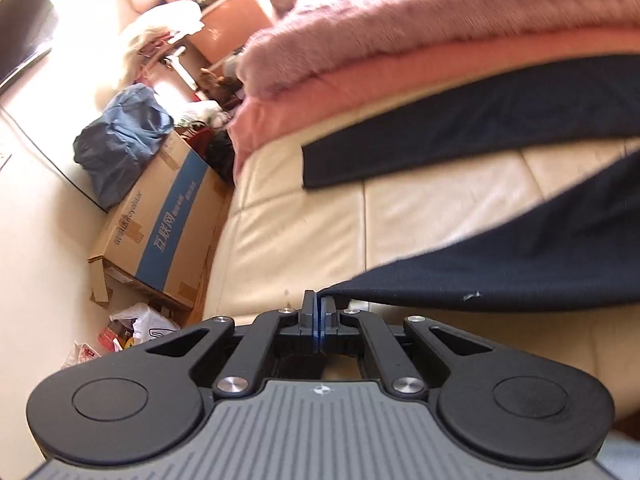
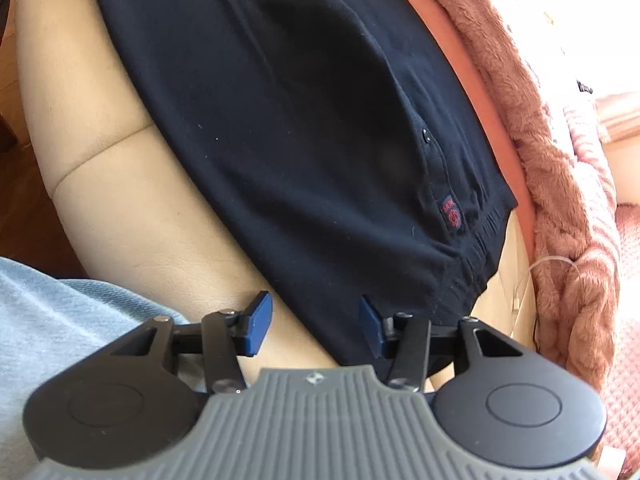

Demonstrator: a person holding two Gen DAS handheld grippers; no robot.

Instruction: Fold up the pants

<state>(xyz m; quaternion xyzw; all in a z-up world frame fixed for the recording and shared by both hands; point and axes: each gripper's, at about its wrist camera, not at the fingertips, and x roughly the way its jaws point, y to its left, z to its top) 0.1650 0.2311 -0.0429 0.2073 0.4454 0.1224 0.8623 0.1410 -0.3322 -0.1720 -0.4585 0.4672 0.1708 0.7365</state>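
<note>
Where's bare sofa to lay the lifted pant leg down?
Bare cream cushion lies between the flat pant leg and the lifted leg held in the left tongs. Another strip borders the waistband side. Crowded: pink blanket behind, boxes and bags off the sofa end.

1 pants (image 2: 304,128), 2 grippers: left (image 1: 319,308), right (image 2: 316,326). 1 sofa (image 1: 304,232), 1 blanket (image 1: 420,28), 1 box (image 1: 168,216), 1 blue bag (image 1: 120,140).
</note>
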